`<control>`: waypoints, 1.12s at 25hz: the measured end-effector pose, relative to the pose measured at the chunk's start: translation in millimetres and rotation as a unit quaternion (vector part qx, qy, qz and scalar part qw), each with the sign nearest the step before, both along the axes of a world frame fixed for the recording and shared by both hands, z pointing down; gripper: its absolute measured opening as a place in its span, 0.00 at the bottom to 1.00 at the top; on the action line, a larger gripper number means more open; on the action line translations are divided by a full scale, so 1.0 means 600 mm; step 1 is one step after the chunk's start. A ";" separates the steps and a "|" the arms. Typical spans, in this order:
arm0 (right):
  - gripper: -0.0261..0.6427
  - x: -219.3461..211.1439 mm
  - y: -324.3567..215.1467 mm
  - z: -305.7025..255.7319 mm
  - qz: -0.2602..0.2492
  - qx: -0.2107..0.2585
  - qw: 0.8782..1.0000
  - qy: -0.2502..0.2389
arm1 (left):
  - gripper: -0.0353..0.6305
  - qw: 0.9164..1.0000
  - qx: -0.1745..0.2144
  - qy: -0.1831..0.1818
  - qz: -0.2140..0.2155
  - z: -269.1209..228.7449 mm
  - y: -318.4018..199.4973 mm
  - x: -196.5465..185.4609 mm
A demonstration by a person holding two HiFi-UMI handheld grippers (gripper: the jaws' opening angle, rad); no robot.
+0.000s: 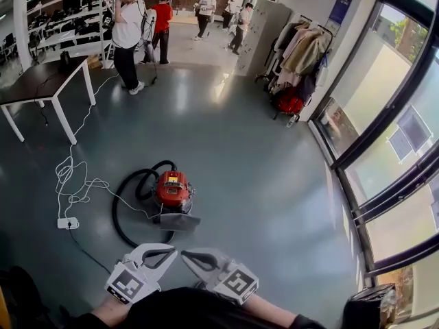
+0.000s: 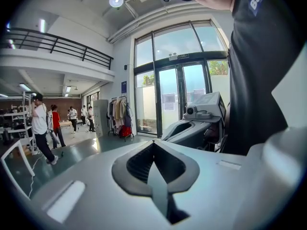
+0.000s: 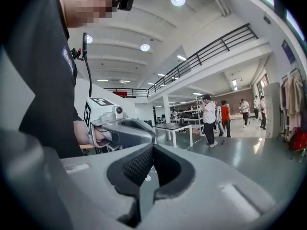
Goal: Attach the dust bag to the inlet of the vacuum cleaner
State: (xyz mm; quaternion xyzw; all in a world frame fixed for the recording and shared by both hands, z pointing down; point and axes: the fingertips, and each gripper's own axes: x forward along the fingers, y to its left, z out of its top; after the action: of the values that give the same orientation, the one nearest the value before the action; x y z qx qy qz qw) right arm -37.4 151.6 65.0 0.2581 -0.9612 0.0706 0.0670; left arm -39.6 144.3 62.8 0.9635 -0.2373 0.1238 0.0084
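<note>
Both claws clenched, nothing in them. Left gripper and right gripper are held low at the person's chest, tips angled toward each other, close but apart. Red vacuum sits on the floor ahead, well apart from both. Black hose loops round its left side. Grey flat piece lies against its near side; can't tell whether that's the dust bag. White cable runs from the vacuum to a power strip on the left. Table is far left.
</note>
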 end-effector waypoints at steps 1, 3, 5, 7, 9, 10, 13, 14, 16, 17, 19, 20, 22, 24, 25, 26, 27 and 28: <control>0.03 0.001 0.002 0.001 -0.002 0.001 1.000 0.000 | 0.08 1.000 -0.003 -0.001 -0.004 0.003 0.001 -0.001; 0.03 0.007 0.004 0.002 -0.003 -0.003 1.000 -0.002 | 0.08 1.000 -0.006 -0.002 -0.009 0.004 0.002 0.001; 0.03 0.010 0.007 0.003 -0.007 -0.005 1.000 -0.001 | 0.08 1.000 -0.002 -0.004 -0.009 -0.001 0.002 0.006; 0.03 0.008 0.012 0.005 -0.010 -0.005 1.000 0.002 | 0.08 1.000 0.000 -0.006 -0.009 -0.002 0.004 0.005; 0.03 0.009 0.014 0.009 -0.010 -0.007 1.000 0.001 | 0.08 1.000 0.000 -0.007 -0.009 -0.002 0.008 0.005; 0.03 0.011 0.014 0.009 -0.009 -0.007 1.000 0.000 | 0.08 1.000 0.000 -0.008 -0.008 -0.002 0.009 0.007; 0.03 0.015 0.014 0.009 -0.007 -0.006 1.000 -0.001 | 0.08 1.000 0.002 -0.010 -0.006 -0.003 0.012 0.010; 0.03 0.013 0.015 0.010 -0.006 -0.006 1.000 -0.001 | 0.08 1.000 0.002 -0.010 -0.005 -0.003 0.012 0.008; 0.03 0.008 0.017 0.012 -0.006 -0.008 1.000 -0.002 | 0.08 1.000 0.002 -0.009 -0.004 -0.004 0.014 0.005; 0.03 0.007 0.018 0.012 -0.005 -0.009 1.000 -0.002 | 0.08 1.000 0.001 -0.009 -0.003 -0.004 0.015 0.004; 0.03 0.007 0.018 0.012 -0.005 -0.009 1.000 0.000 | 0.08 1.000 0.001 -0.009 -0.001 -0.004 0.018 0.006; 0.03 0.007 0.019 0.012 -0.004 -0.009 1.000 0.001 | 0.08 1.000 0.001 -0.009 -0.001 -0.003 0.019 0.007; 0.03 0.008 0.019 0.013 -0.004 -0.007 1.000 0.004 | 0.08 1.000 -0.001 -0.008 0.000 -0.001 0.021 0.007; 0.03 0.006 0.020 0.017 -0.003 -0.008 1.000 0.004 | 0.08 1.000 -0.002 -0.008 0.001 0.002 0.023 0.006; 0.03 0.005 0.021 0.020 -0.004 -0.010 1.000 0.003 | 0.08 1.000 -0.002 -0.008 0.001 0.002 0.024 0.004; 0.03 0.002 0.021 0.022 -0.004 -0.010 1.000 0.004 | 0.08 1.000 -0.002 -0.008 0.002 0.003 0.025 0.002; 0.03 0.000 0.022 0.022 -0.004 -0.011 1.000 0.004 | 0.08 1.000 -0.003 -0.008 0.002 0.002 0.026 0.000; 0.03 -0.001 0.023 0.021 -0.005 -0.011 1.000 0.005 | 0.08 1.000 -0.003 -0.009 0.002 0.002 0.027 -0.001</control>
State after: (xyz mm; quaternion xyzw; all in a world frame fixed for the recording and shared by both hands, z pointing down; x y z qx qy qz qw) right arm -37.9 165.2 77.8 0.2531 -0.9613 0.0793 0.0751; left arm -40.2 160.3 64.0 0.9629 -0.2347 0.1326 0.0086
